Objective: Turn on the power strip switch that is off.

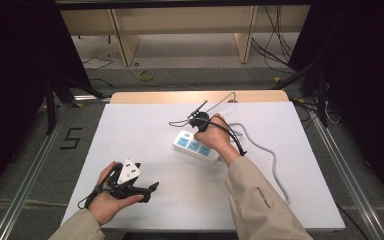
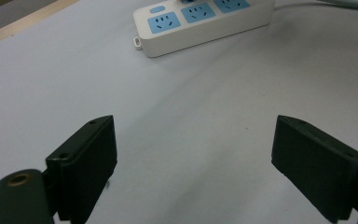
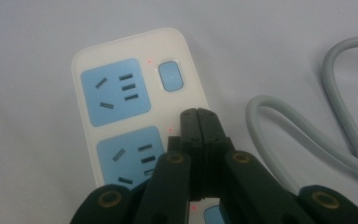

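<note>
A white power strip [image 1: 195, 146] with blue sockets lies near the middle of the white table top [image 1: 145, 125]. It also appears in the left gripper view [image 2: 200, 23] and the right gripper view [image 3: 121, 93]. My right gripper [image 1: 199, 129] is shut with nothing between its jaws. Its tips [image 3: 199, 122] sit over the strip's top face, just right of the second socket and below the blue rocker switch [image 3: 171, 75]. Whether they touch the strip I cannot tell. My left gripper [image 1: 147, 176] rests at the front left of the table, jaws wide open [image 2: 196, 154] and empty, pointing at the strip.
The strip's grey cable [image 1: 275, 165] loops across the table's right side and shows close beside the right gripper [image 3: 284, 126]. Thin black wires [image 1: 190, 116] trail behind the right hand. Beyond the table stand wooden shelf legs [image 1: 122, 45], with cables on the floor.
</note>
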Available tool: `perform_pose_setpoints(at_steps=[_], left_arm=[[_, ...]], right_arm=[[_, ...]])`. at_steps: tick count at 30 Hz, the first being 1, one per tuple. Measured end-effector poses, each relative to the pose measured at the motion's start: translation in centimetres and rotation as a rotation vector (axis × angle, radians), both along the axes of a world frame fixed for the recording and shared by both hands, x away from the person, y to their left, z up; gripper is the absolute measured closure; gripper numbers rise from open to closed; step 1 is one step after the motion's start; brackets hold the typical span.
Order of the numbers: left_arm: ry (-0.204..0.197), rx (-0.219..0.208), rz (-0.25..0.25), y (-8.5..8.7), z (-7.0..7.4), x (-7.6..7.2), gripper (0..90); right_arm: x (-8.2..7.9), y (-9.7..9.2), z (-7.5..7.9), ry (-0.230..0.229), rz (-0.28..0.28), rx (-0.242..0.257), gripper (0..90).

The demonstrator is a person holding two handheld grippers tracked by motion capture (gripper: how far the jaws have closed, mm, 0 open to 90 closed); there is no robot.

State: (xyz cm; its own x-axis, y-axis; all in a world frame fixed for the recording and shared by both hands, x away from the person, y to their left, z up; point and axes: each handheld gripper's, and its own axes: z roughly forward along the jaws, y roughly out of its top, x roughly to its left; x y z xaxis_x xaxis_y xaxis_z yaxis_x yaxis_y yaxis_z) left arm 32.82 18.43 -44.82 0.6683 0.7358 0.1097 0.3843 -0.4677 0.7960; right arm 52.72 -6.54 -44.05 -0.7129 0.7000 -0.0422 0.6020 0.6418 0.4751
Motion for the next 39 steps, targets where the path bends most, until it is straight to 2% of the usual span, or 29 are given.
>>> perform_pose_setpoints(at_steps=[7, 9, 32, 39], left_arm=[[0.000, 0.001, 0.002, 0.0, 0.0, 0.0, 13.6], [0.000, 0.001, 0.004, 0.0, 0.0, 0.0, 13.4], [-0.001, 0.003, 0.001, -0.1, -0.1, 0.1, 13.5], [0.002, 0.003, -0.001, -0.2, -0.1, 0.0, 13.5]], right_arm=[[0.0, -0.2, 0.1, 0.011, 0.001, 0.008, 90.0], [0.0, -0.3, 0.0, 0.002, 0.001, 0.030, 88.9], [-1.5, -2.2, 0.8, -0.028, 0.006, 0.072, 81.1], [-2.2, -2.8, 1.4, -0.045, 0.004, 0.102, 77.2]])
